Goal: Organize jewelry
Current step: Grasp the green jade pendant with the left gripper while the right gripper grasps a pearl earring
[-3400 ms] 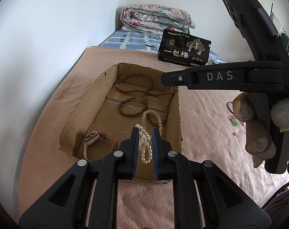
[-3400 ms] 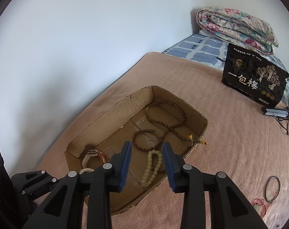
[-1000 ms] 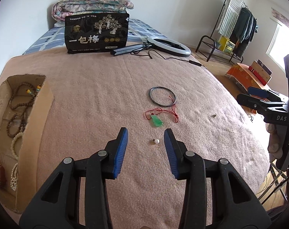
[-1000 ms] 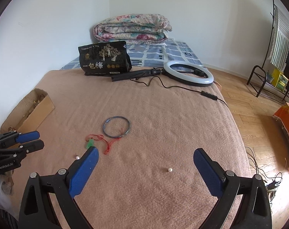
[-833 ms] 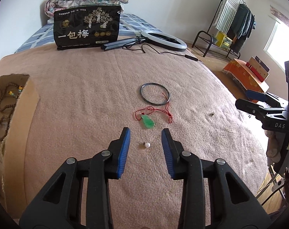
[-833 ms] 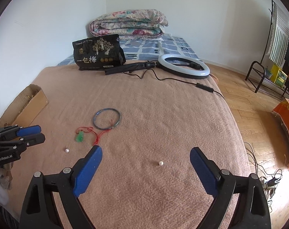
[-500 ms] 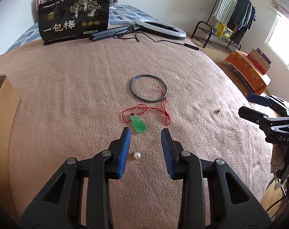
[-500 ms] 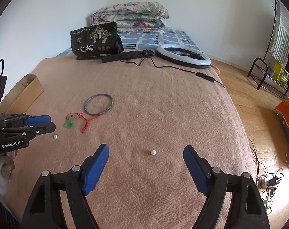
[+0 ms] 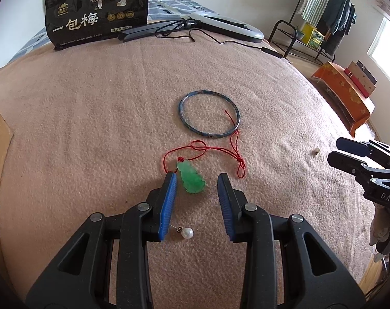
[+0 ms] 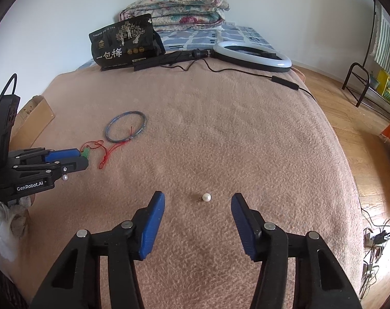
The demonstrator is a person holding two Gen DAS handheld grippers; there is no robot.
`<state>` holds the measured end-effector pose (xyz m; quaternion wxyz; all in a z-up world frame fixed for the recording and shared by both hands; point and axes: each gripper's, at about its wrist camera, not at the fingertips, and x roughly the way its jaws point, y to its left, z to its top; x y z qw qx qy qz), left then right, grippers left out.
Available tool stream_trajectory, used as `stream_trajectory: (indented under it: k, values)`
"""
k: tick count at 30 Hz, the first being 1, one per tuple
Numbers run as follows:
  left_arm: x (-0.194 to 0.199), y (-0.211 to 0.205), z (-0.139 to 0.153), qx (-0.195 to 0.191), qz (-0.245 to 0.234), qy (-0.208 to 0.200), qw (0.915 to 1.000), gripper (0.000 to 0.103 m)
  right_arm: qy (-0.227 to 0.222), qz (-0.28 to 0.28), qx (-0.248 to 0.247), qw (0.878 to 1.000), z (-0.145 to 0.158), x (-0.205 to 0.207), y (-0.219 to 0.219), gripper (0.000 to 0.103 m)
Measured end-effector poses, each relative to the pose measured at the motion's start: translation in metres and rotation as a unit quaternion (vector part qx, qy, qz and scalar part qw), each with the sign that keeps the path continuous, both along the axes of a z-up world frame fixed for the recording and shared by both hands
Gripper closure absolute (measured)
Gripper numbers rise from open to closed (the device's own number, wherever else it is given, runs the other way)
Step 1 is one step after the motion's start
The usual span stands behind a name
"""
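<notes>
A green jade pendant (image 9: 191, 178) on a red cord (image 9: 215, 149) lies on the pink blanket. My left gripper (image 9: 197, 177) is open, its blue pads either side of the pendant. A pearl earring (image 9: 187, 232) lies between its fingers, nearer the camera. A blue bangle (image 9: 209, 117) lies beyond the pendant. My right gripper (image 10: 198, 198) is open and empty, with a second pearl earring (image 10: 206, 197) between its fingertips. The right wrist view also shows the left gripper (image 10: 73, 158), the pendant (image 10: 85, 151) and the bangle (image 10: 126, 126).
A cardboard box (image 10: 33, 121) sits at the bed's left edge. A black snack bag (image 10: 122, 42), a ring light (image 10: 251, 55) with its cable, and folded quilts (image 10: 176, 5) lie at the far end. The bed drops off to wood floor (image 10: 359, 118) on the right.
Both grippers moved forward and down toward the blanket. The left one now straddles the green pendant, past the pearl. The right one closed in on the second pearl.
</notes>
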<state>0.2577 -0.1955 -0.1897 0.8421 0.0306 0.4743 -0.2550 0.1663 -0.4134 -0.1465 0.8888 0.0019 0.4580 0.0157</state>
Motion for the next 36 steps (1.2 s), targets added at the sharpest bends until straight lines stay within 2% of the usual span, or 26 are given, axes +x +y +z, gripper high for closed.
stream_trajectory:
  k: [4,5,11,18,27,36]
  values:
    - [0.001,-0.003,-0.002,0.006,-0.001,-0.002,1.0,0.07,0.013,0.0,0.008,1.0,-0.008,0.009,-0.001,0.057]
    - [0.002,-0.003,-0.003,0.008,-0.001,-0.003,1.0,0.074,0.014,-0.002,0.009,1.0,-0.01,0.01,-0.002,0.058]
    - [0.005,-0.001,-0.004,0.012,0.007,-0.004,0.9999,0.084,0.024,-0.005,0.018,1.0,-0.017,0.017,-0.006,0.065]
    - [0.005,-0.001,-0.004,0.011,0.007,-0.003,0.9999,0.085,0.032,-0.005,0.019,0.999,-0.023,0.021,-0.005,0.07]
    - [0.005,0.0,-0.004,0.007,0.009,-0.003,0.9999,0.085,0.038,-0.012,0.022,0.999,-0.029,0.024,-0.01,0.086]
    - [0.003,0.005,0.004,0.0,0.014,-0.006,0.9999,0.085,0.027,-0.018,0.031,0.999,-0.022,0.019,-0.011,0.087]
